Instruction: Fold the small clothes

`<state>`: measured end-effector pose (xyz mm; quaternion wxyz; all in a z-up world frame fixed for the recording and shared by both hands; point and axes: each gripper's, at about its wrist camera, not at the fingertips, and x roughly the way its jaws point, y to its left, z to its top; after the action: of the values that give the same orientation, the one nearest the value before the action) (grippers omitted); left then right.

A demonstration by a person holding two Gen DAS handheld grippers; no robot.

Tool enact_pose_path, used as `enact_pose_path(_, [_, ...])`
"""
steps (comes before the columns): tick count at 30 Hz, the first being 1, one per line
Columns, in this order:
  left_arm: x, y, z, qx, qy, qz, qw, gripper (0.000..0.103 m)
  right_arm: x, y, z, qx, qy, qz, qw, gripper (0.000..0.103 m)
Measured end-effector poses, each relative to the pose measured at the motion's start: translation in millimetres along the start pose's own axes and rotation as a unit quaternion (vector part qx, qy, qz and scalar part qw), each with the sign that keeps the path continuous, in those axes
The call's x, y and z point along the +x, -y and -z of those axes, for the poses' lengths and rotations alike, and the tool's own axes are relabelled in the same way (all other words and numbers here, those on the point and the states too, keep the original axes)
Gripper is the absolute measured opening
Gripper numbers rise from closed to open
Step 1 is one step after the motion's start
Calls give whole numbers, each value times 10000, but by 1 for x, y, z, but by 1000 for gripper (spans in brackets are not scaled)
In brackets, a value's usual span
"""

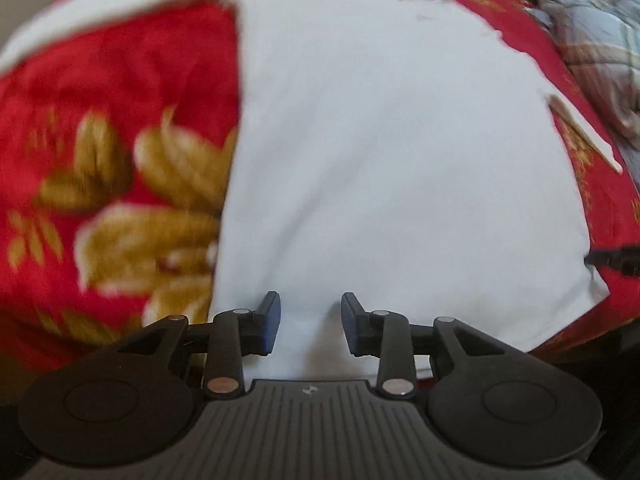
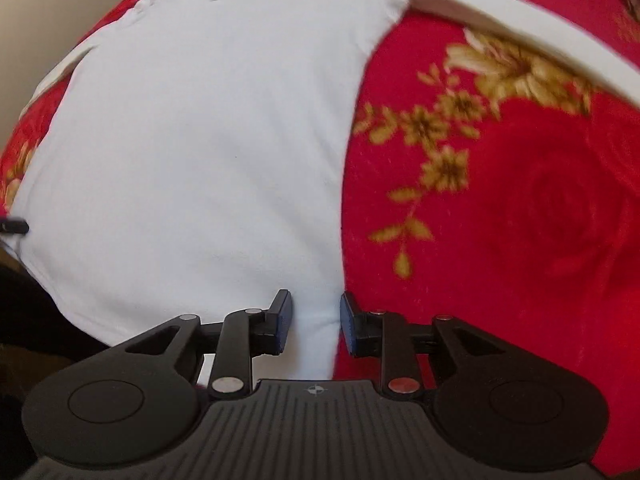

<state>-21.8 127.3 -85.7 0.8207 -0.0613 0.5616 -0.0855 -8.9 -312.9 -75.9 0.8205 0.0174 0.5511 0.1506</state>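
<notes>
- While your left gripper (image 1: pixel 311 322) and right gripper (image 2: pixel 316 322) stood parted, empty, over the white shirt's (image 1: pixel 400 160) hem corners, you needed matched, deep bites.

There is one white shirt (image 1: pixel 392 168) (image 2: pixel 192 152), spread ahead of the fingers of both grippers, and its two long sleeves are seen (one to each side). Under it lies one red blanket (image 1: pixel 120 92) (image 2: pixel 520 208). One crumpled bluish cloth (image 1: pixel 600 52) lies far right.
</notes>
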Motion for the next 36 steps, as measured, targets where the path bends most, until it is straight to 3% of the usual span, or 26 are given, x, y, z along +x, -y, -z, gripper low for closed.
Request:
enact_pose_path(5, [-42,20,-34,137,1027,-2,9946,37,-33,3,-14,26,956,-113,9954,30])
enact_pose_path(8, [-73,43,-75,437,1802,-8,9827,38,-54,16,-31,123,1555,50,9877,30])
enact_pose_path(10, [-89,59,-97,662,2212,-51,9730,46,-68,33,-46,335,2081,239,9772,35])
enact_pose_path(12, [-97,72,-120,790,2476,-49,9656,62,-82,55,-60,687,2510,434,9646,40])
enact_pose_path(15, [-89,84,-148,960,2789,24,9555,66,-91,101,-77,1554,2923,646,9414,41])
enact_pose_path(18, [-52,86,-159,1146,3090,-250,9438,67,-88,153,-82,2456,3004,913,9171,41])
enact_pose_path(19, [-37,81,-161,1121,2948,-371,9482,66,-86,171,-81,2772,2968,1010,9082,41])
enact_pose_path(21, [-2,76,-178,744,1960,-570,9761,61,-76,202,-79,3215,2857,1241,8942,40])
enact_pose_path(22, [8,70,-183,468,1765,-366,9825,61,-72,214,-78,3339,2801,1425,8887,41])
enact_pose_path(24, [17,65,-189,254,1732,-271,9842,61,-65,239,-78,3588,2699,1628,8786,41])
enact_pose_path(28, [24,71,-190,738,1876,-683,9771,61,-51,277,-79,3956,2727,1434,8652,41])
enact_pose_path(36, [37,57,-184,800,1800,-577,9787,62,-23,327,-84,4612,3016,1114,8270,36])
